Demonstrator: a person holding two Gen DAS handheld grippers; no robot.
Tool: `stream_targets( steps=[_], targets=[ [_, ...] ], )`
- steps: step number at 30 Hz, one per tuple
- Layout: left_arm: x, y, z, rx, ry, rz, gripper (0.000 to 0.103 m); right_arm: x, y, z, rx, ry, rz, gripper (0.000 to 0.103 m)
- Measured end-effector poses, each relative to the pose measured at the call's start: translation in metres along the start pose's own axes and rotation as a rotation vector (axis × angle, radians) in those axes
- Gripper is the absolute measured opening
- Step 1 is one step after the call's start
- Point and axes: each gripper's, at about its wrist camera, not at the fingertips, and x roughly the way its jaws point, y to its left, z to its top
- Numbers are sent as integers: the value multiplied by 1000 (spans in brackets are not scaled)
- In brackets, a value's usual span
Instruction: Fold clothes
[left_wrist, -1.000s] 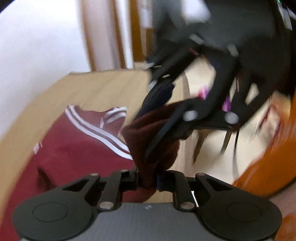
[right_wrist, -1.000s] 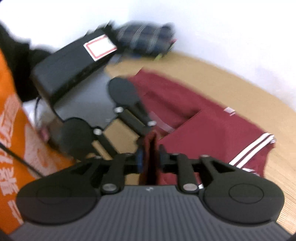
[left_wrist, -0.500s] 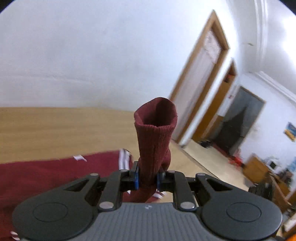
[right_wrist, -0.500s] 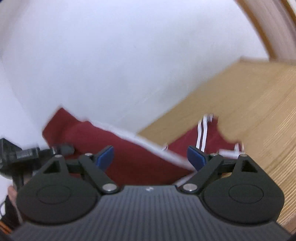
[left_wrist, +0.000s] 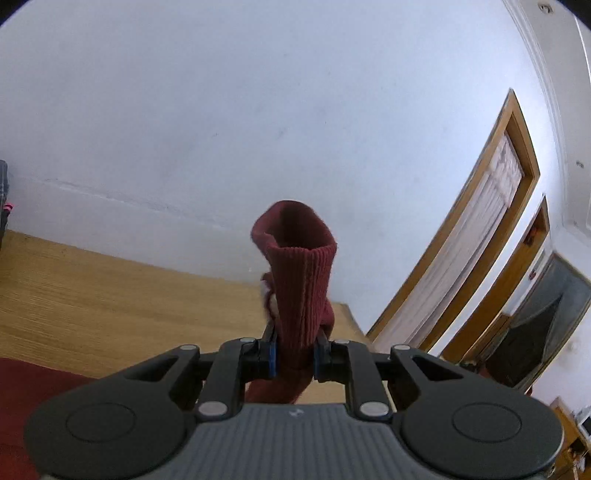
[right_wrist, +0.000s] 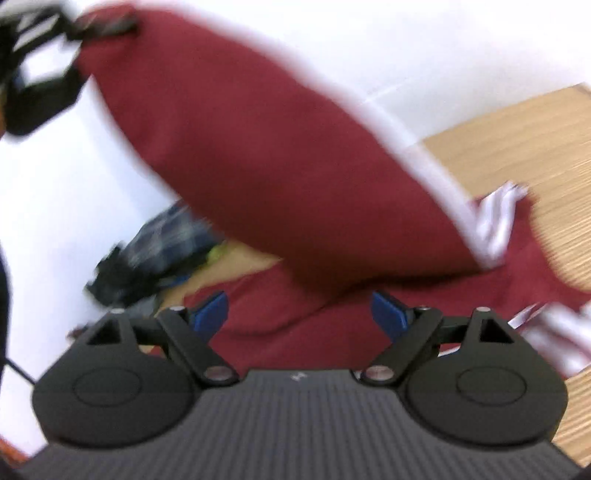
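L gripper (left_wrist: 293, 356) clamped tight on ribbed maroon cuff (left_wrist: 301, 273) — cuff stands up past the pads, open end toward the white wall (left_wrist: 258, 110). R gripper (right_wrist: 299, 314) wide open, nothing between blue pads (right_wrist: 210, 312). Maroon garment (right_wrist: 277, 166) w/ white stripe lifted at upper left, prob. by the other gripper (blurred); rest on wooden table (right_wrist: 535, 147). Dark plaid clothes (right_wrist: 166, 236) by wall.

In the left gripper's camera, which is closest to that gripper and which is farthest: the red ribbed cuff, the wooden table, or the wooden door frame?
1. Dark red ribbed knit cuff: clamped in the left gripper.
2. Light wooden table: below and to the left, reaching the wall.
3. Brown wooden door frame: off to the right, past the table's end.
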Motion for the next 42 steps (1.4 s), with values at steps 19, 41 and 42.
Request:
stream_targets(
  steps=[19, 41, 42],
  targets=[
    [65, -15, 15, -129, 88, 128, 19, 81, 32, 24, -88, 148, 404, 86],
    [49, 278, -118, -615, -37, 500, 21, 134, -144, 59, 183, 202, -105, 87],
    [49, 281, -117, -613, -42, 512, 22, 133, -136, 63, 101, 182, -127, 87]
  ],
)
